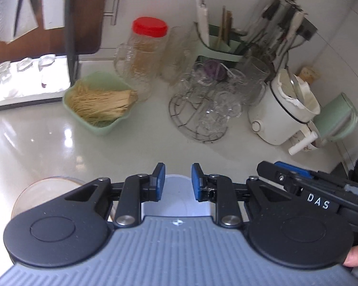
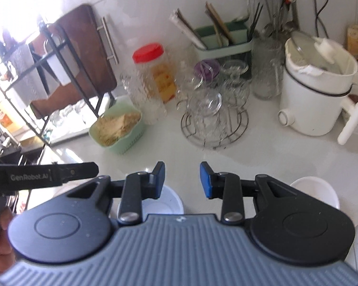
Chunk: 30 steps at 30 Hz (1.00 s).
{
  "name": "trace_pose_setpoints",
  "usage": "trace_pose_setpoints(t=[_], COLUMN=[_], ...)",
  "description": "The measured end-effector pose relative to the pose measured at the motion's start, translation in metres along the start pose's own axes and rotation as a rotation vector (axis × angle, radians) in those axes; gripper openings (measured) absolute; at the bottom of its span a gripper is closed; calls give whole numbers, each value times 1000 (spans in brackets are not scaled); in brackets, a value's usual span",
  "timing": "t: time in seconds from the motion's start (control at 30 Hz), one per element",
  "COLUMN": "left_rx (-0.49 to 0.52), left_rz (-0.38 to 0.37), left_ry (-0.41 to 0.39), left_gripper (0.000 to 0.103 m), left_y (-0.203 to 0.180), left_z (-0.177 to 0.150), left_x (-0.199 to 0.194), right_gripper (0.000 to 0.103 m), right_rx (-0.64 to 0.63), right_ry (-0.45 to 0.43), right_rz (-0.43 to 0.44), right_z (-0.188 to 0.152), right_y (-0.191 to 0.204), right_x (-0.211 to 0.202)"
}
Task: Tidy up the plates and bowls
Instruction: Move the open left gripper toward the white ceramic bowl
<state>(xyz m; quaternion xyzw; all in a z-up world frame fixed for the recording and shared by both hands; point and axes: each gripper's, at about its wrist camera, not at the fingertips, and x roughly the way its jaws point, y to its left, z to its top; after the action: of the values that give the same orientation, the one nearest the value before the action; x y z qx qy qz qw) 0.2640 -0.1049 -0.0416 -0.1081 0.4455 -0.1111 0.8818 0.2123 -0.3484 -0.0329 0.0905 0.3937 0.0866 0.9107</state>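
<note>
At the bottom centre of the left wrist view the left gripper [image 1: 178, 181] hangs over the pale countertop [image 1: 47, 143] with its blue-padded fingers parted a little and nothing between them. Straight below the gap, half hidden by the gripper body, sits a white bowl [image 1: 176, 200]; a second, shallower dish with a brownish rim [image 1: 45, 188] shows at the lower left. The right gripper [image 1: 296, 176] reaches in from the lower right edge of that frame.

In the right wrist view the right gripper [image 2: 182, 178] is likewise slightly open and empty, its pads clear of everything. Under its left finger lies the same sort of white bowl [image 2: 164, 201] (whether it is a stack of bowls cannot be told), and another white bowl [image 2: 319, 188] rests at the lower right, well apart from the first.

Farther up both frames stand a green basket of dried noodles [image 1: 97, 102], a red-lidded jar [image 1: 148, 54], a wire rack of upturned glasses [image 1: 202, 109], a green utensil holder [image 2: 224, 40] and a white cooker [image 2: 315, 90].
</note>
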Motion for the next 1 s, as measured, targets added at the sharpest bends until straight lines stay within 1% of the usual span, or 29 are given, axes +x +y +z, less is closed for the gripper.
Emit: trace_pose_setpoints(t=[0.1, 0.2, 0.43, 0.53, 0.67, 0.8, 1.0], left_rx=[34, 57, 136, 148, 178, 212, 291], left_rz=[-19, -39, -81, -107, -145, -192, -258], left_ry=[11, 18, 34, 44, 68, 100, 144], left_gripper=[28, 28, 28, 28, 28, 28, 28], left_y=[-8, -16, -46, -58, -81, -107, -149], left_z=[4, 7, 10, 11, 8, 2, -6], left_x=[3, 7, 19, 25, 38, 53, 78], right_gripper=[35, 35, 35, 35, 35, 35, 35], right_rx=[12, 59, 122, 134, 153, 202, 261], right_ry=[-25, -49, -95, -110, -110, -127, -153], right_rz=[-21, -37, -98, -124, -157, -216, -299], right_z=[0, -1, -6, -8, -15, -23, -31], right_y=[-4, -13, -37, -47, -64, -85, -115], right_x=[-6, -12, -29, -35, -42, -55, -72])
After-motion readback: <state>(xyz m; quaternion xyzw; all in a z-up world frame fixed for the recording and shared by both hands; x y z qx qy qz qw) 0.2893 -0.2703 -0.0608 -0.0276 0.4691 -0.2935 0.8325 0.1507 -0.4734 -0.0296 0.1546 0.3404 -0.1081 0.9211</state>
